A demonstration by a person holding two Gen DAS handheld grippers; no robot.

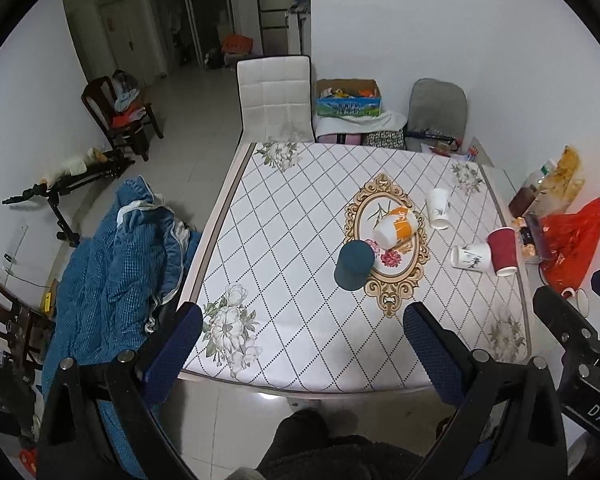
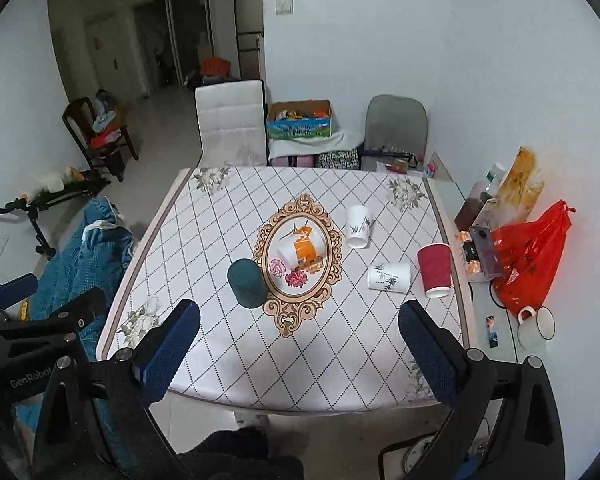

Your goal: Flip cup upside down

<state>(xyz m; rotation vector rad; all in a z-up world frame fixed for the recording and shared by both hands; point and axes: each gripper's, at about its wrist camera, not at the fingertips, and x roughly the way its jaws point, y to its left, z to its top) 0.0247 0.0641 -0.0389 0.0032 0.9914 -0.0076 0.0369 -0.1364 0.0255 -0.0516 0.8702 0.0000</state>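
Several paper cups sit on the patterned table [image 1: 292, 216] [image 2: 220, 344]. A teal cup [image 1: 354, 264] [image 2: 247, 283] stands upside down. An orange-and-white cup [image 1: 396, 227] [image 2: 302, 251] lies on its side in the oval motif. A white cup [image 1: 438, 208] [image 2: 358, 226] stands upside down farther back. Another white cup [image 1: 472, 257] [image 2: 389, 276] lies on its side beside an upside-down red cup [image 1: 503, 251] [image 2: 434, 270]. My left gripper [image 1: 302, 330] and right gripper [image 2: 299, 330] are open and empty, high above the table's near edge.
A side shelf on the right holds a red plastic bag [image 2: 530, 256], bottles, a phone and an enamel mug [image 2: 536, 326]. A blue blanket [image 1: 112, 276] lies left of the table. A white chair [image 1: 274, 96] and a grey chair [image 1: 436, 112] stand behind it.
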